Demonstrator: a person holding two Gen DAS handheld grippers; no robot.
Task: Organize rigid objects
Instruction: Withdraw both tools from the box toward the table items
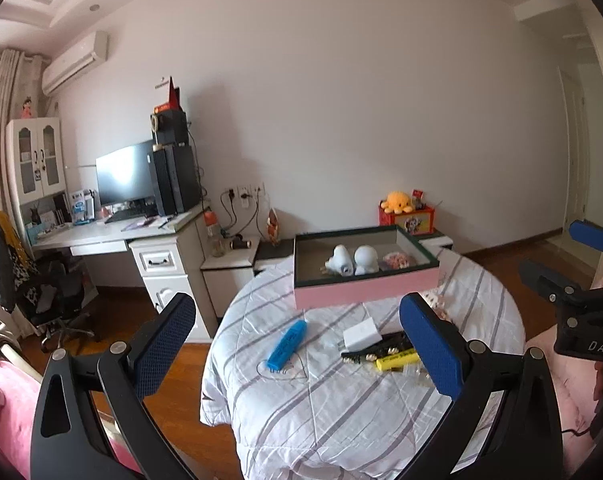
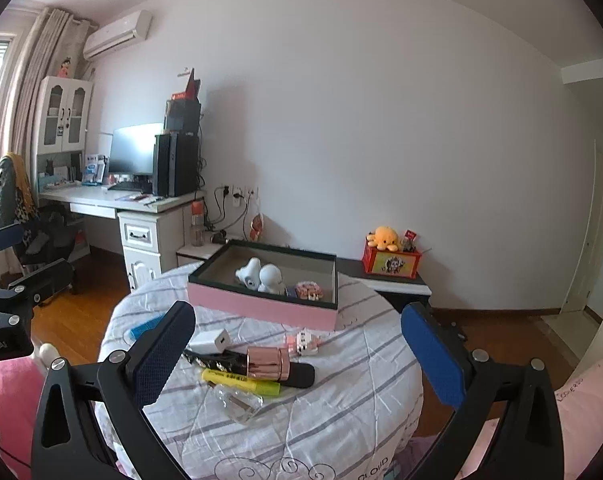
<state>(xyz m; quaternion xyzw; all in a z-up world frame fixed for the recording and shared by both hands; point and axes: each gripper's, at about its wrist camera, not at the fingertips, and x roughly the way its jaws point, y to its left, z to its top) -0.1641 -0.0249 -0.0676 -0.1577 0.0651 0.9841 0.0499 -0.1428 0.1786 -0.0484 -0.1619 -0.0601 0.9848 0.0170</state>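
both jaws wide, empty; two white figurines [image 2: 261, 275] in pink box [image 2: 261, 307].

One pink box [image 2: 261, 307] sits on the round table [image 2: 341, 392], and it holds two white figurines [image 2: 260, 276] and one small pink-and-white block toy [image 2: 308, 290]. Loose on the striped cloth lie one blue highlighter [image 1: 287, 345], one yellow highlighter [image 2: 240, 382], one white charger plug [image 2: 210, 342], one rose-gold cylinder [image 2: 267, 363] resting on one black bar-shaped item [image 2: 301, 376], one clear glass bottle [image 2: 239, 402] and one more pink-and-white block toy [image 2: 301, 343]. Two grippers are in view, the left gripper [image 1: 297, 346] and the right gripper [image 2: 297, 354], each with two blue-padded fingers.
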